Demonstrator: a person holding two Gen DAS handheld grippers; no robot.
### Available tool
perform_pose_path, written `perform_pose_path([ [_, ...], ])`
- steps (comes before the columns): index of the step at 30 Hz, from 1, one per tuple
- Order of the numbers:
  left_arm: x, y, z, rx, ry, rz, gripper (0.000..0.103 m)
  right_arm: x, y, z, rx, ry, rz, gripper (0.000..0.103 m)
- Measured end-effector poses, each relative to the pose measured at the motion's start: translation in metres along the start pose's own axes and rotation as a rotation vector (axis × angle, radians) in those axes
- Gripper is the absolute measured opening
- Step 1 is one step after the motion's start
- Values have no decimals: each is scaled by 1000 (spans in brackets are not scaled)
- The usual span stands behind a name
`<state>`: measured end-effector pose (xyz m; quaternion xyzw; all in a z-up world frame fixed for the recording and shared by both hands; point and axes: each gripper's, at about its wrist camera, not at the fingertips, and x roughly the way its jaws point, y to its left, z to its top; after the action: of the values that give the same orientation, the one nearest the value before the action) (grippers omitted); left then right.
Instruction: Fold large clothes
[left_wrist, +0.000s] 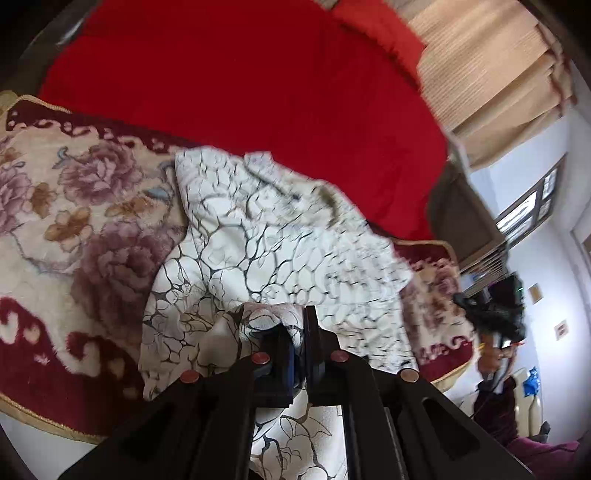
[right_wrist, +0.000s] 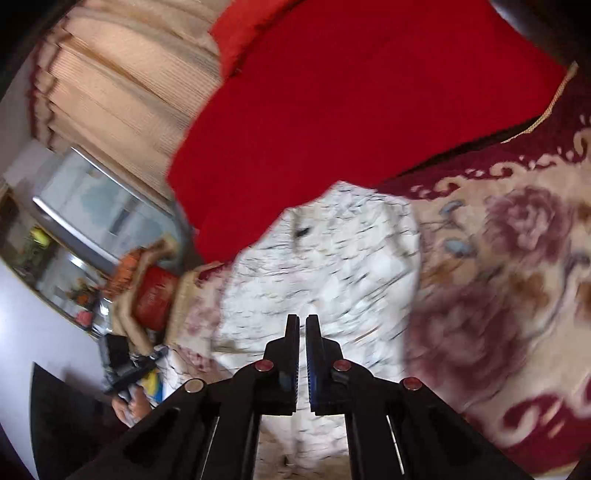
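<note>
The garment (left_wrist: 258, 236) is white cloth veined with dark, crackle-like lines. It lies rumpled on a floral blanket (left_wrist: 74, 206), its far edge against a red cover (left_wrist: 258, 92). One near fold is lifted and bunched.

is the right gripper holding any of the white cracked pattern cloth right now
No. In the right wrist view the right gripper has its jaws shut with nothing pinched between them, and the white garment lies beyond them.
</note>
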<state>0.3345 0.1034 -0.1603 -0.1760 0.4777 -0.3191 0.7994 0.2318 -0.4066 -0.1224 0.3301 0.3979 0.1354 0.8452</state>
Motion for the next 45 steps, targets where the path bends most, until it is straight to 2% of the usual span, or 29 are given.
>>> perform_pose_path([
  [2,8,-3,-6,15,2,0,4,12,-4,2,13,87,25,8],
  [3,7,-3,-8,18,-3,-1,4,20,-4,-5,2,158,20,9],
  [5,5,-2,-18,23,-16,-5,4,26,-1,-26,-36,239,7,10],
  [6,2,-1,-22,22,-21,-3,4,29,0,-42,-56,276,-5,15],
  [8,-5,2,-27,12,-26,11,4,27,-4,-71,-61,334,-12,31],
  [9,-9,5,-30,6,-28,16,4,26,-9,-90,-44,367,8,48],
  [10,-14,7,-32,-1,-33,20,4,25,-12,-104,-28,389,22,71],
  [11,-19,9,-36,-8,-38,22,4,24,-15,-115,-17,399,35,74],
  [17,-40,11,-58,-11,-64,34,4,40,-2,-169,-4,462,82,74],
  [20,-43,13,-65,-29,-75,32,4,64,11,-195,-33,491,17,73],
  [21,-44,14,-68,-34,-76,33,4,73,15,-201,-51,491,-15,69],
  [22,-46,15,-71,-40,-77,32,4,84,15,-209,-64,504,-55,46],
  [23,-48,15,-74,-43,-79,28,4,97,14,-216,-63,543,-110,29],
  [24,-50,15,-76,-42,-82,26,4,102,13,-218,-67,564,-133,17],
  [25,-52,15,-77,-39,-83,26,4,102,17,-219,-82,558,-138,13],
  [29,-54,15,-72,-50,-86,9,4,79,46,-193,-136,427,-91,8],
  [31,-52,16,-66,-69,-90,-8,4,65,57,-168,-158,331,-60,7],
  [34,-51,15,-48,-82,-107,-21,4,61,64,-130,-154,255,-57,6],
  [37,-54,13,-21,-88,-129,-29,4,60,60,-96,-147,200,-53,6],
  [41,-60,15,32,-102,-190,-18,4,56,49,-43,-102,96,-31,6],
  [45,-38,42,87,-182,-205,35,5,46,14,32,29,-47,-40,6],
])
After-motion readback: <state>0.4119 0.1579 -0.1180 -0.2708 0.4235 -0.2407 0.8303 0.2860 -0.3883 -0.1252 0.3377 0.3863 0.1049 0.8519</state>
